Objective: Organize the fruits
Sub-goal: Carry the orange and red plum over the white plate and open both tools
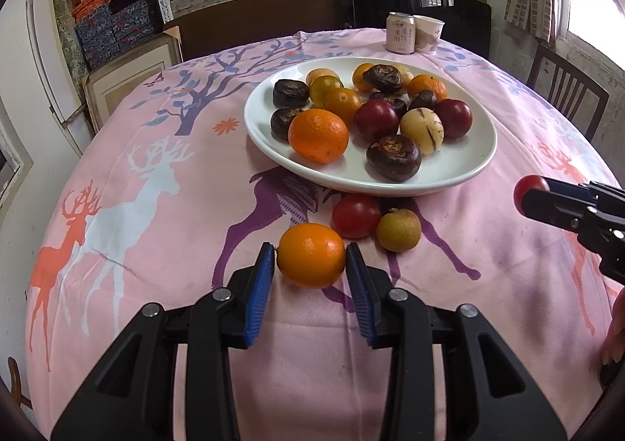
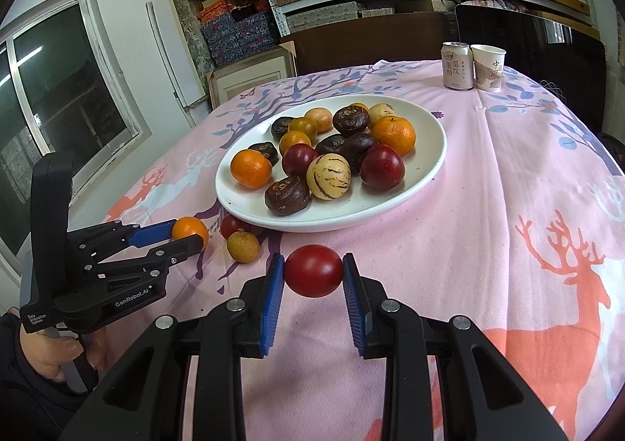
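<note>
On the pink deer-print surface (image 1: 164, 230), a white plate (image 1: 461, 167) holds mixed fruit. The left gripper (image 1: 310, 257) clamps an orange (image 1: 311, 255); the right gripper (image 2: 313, 271) clamps a red plum (image 2: 313, 271), both near the plate's front rim.

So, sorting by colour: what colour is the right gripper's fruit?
Dark red fruit, clearest in the right wrist view.

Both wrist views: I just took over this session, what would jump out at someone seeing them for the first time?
The white plate mid-table, piled with oranges, dark red plums and brown water chestnuts. Nearer the camera, each gripper clamps one fruit: the left gripper a small orange, the right gripper a red fruit. On the pink deer-print cloth, just off the plate's near rim, lie a red fruit and a tan one.
</note>
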`<state>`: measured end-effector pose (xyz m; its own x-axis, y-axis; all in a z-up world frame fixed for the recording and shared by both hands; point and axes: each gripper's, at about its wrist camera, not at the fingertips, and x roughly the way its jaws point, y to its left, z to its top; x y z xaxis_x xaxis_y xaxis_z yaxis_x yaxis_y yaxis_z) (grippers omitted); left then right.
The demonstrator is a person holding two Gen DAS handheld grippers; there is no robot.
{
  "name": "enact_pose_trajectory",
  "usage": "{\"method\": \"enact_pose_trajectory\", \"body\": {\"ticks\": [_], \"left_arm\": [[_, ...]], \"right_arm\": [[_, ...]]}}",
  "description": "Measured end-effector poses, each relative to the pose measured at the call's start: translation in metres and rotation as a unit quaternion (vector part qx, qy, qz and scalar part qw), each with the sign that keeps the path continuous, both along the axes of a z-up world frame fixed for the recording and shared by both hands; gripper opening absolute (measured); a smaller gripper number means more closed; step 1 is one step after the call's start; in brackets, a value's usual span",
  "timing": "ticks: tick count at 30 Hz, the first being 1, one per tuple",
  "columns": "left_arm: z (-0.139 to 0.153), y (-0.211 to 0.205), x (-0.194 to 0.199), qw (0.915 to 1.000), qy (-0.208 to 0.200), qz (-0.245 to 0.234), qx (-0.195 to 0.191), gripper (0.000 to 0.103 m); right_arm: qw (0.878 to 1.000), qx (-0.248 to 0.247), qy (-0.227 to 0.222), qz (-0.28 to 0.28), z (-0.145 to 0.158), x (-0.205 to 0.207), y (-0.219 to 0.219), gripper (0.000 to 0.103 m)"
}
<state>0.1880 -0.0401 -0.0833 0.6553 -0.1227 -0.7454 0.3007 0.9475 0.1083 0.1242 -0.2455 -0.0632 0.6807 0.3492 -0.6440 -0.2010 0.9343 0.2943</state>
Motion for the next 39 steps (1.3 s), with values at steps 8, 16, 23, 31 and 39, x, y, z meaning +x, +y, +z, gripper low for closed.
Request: {"method": "enact_pose_trajectory", "body": {"ticks": [8, 16, 23, 31, 39], "left_arm": [[0.006, 0.002, -0.006, 0.9999, -0.006, 0.000, -0.008, 0.037], [0.019, 0.005, -0.019, 0.9995, -0.023, -0.003, -0.020, 0.037], [0.042, 0.013, -0.039, 0.9981, -0.046, -0.015, -0.037, 0.037], [0.057, -0.001, -0.017, 0.9970, -0.048, -0.030, -0.053, 0.037], [0.066, -0.040, 0.057, 0.9967, -0.047, -0.040, -0.052, 0.037]], "right_arm": [[1.000, -0.003, -0.008, -0.001, 0.002, -0.004, -0.005, 0.030], [1.000, 0.004, -0.010, 0.002, 0.007, -0.012, -0.011, 0.030], [1.000, 0.012, -0.017, 0.012, 0.017, -0.023, -0.021, 0.030], [0.999, 0.012, -0.020, 0.024, 0.036, -0.001, -0.023, 0.030], [0.999, -0.008, -0.026, 0.036, 0.077, 0.092, -0.013, 0.030]]}}
